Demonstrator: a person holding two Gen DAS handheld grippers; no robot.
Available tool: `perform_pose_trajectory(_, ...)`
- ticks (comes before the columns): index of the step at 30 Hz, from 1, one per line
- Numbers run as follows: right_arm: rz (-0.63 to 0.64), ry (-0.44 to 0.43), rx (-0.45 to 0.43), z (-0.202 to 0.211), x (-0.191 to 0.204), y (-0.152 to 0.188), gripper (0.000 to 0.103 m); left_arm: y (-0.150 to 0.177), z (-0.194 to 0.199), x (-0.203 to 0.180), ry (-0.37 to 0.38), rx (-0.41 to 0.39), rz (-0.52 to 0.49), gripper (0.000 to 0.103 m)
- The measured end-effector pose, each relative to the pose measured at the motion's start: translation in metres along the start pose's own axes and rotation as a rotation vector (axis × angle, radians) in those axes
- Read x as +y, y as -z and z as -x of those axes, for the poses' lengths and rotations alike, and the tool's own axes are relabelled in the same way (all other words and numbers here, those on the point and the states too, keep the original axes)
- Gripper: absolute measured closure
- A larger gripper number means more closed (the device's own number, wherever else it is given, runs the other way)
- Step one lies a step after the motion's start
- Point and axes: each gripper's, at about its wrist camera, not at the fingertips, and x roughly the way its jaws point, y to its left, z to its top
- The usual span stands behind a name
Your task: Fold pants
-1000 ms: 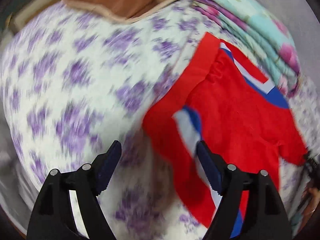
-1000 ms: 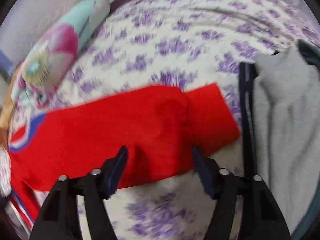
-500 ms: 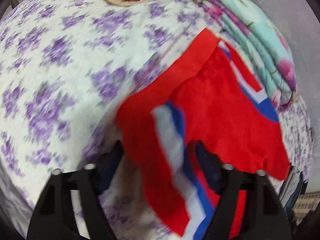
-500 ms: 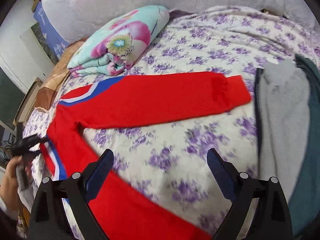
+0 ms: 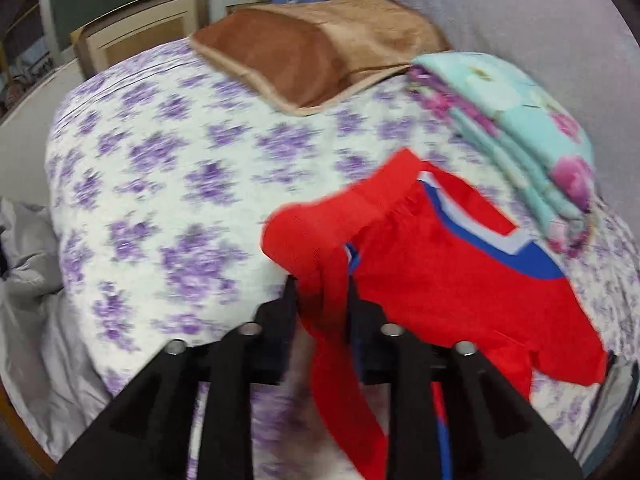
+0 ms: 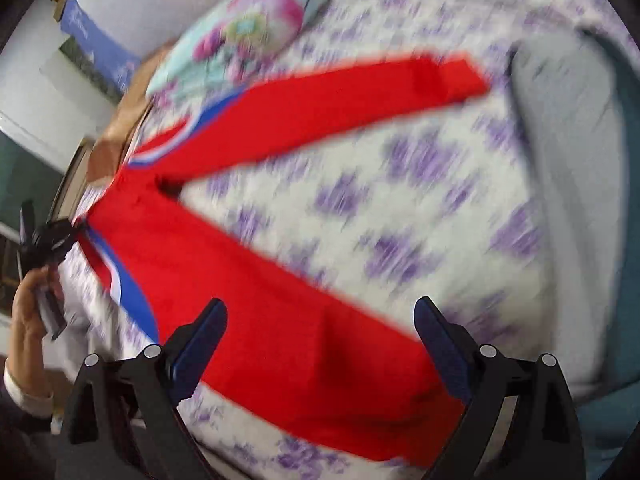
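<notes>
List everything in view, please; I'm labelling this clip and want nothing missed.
Pants: one, red with blue and white stripes, legs spread in a V on the bed, waistband end lifted.
Bedspread: one, white with purple flowers, covers the bed.
Folded quilt: one, teal with pink flowers, beside the waistband near the wall.
Brown blanket: one, brown and tan, at the bed's far end.
Grey garment: one, grey with dark edge, beyond the leg cuffs.
Left gripper: black, jaws shut on the waistband.
Right gripper: black with blue pads, jaws open above one leg.
</notes>
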Motion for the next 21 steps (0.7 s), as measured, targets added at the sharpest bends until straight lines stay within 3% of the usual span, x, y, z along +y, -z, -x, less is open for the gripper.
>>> perform_pose_trajectory(3, 0.028, 0.158, 0.114, -0.042, -0.010, 0.014, 0.010, -0.004, -0.015, 0.034, -0.162, -0.008, 0.002, 0.063)
perform_pose_trajectory(6, 0.151, 0.326, 0.057, -0.028, 0.012, 0.014, 0.010, -0.008, -0.006, 0.056, -0.203, -0.013, 0.022, 0.060)
perform_pose_trajectory(7, 0.169, 0.325, 0.012, -0.017, 0.019, 0.012, 0.010, -0.005, 0.007, 0.063, -0.174, -0.043, 0.029, 0.051)
perform_pose_trajectory(9, 0.189, 0.252, -0.071, 0.001, 0.035, 0.005, 0.010, -0.003, 0.020, 0.053, -0.123, -0.075, -0.027, 0.044)
perform_pose_trajectory(11, 0.245, 0.134, -0.063, -0.003, 0.061, -0.007, 0.011, 0.005, 0.027, 0.028, -0.061, -0.086, -0.122, 0.035)
perform_pose_trajectory(12, 0.278, 0.081, -0.046, -0.010, 0.074, -0.012, 0.017, 0.014, 0.027, 0.010, 0.007, -0.073, -0.153, 0.030)
perform_pose_trajectory(14, 0.319, -0.004, -0.015, -0.033, 0.105, -0.018, 0.019, 0.031, 0.018, -0.019, 0.156, -0.006, -0.172, 0.026)
perform_pose_trajectory(16, 0.302, -0.074, 0.017, -0.051, 0.117, -0.019, 0.019, 0.050, 0.005, -0.043, 0.244, 0.082, -0.204, 0.026)
perform_pose_trajectory(17, 0.287, -0.094, 0.052, -0.062, 0.116, -0.017, 0.019, 0.059, -0.005, -0.056, 0.251, 0.124, -0.255, 0.026)
perform_pose_trajectory(18, 0.281, -0.070, 0.094, -0.071, 0.110, -0.015, 0.021, 0.067, -0.015, -0.064, 0.167, 0.134, -0.323, 0.032)
perform_pose_trajectory(19, 0.286, 0.017, 0.159, -0.080, 0.093, -0.006, 0.025, 0.073, -0.026, -0.066, -0.001, 0.112, -0.383, 0.046)
perform_pose_trajectory(20, 0.279, 0.045, 0.195, -0.080, 0.074, 0.002, 0.036, 0.074, -0.042, -0.050, -0.139, 0.103, -0.383, 0.049)
perform_pose_trajectory(21, 0.263, 0.007, 0.171, -0.066, 0.055, 0.009, 0.045, 0.072, -0.046, -0.039, -0.144, 0.112, -0.355, 0.049)
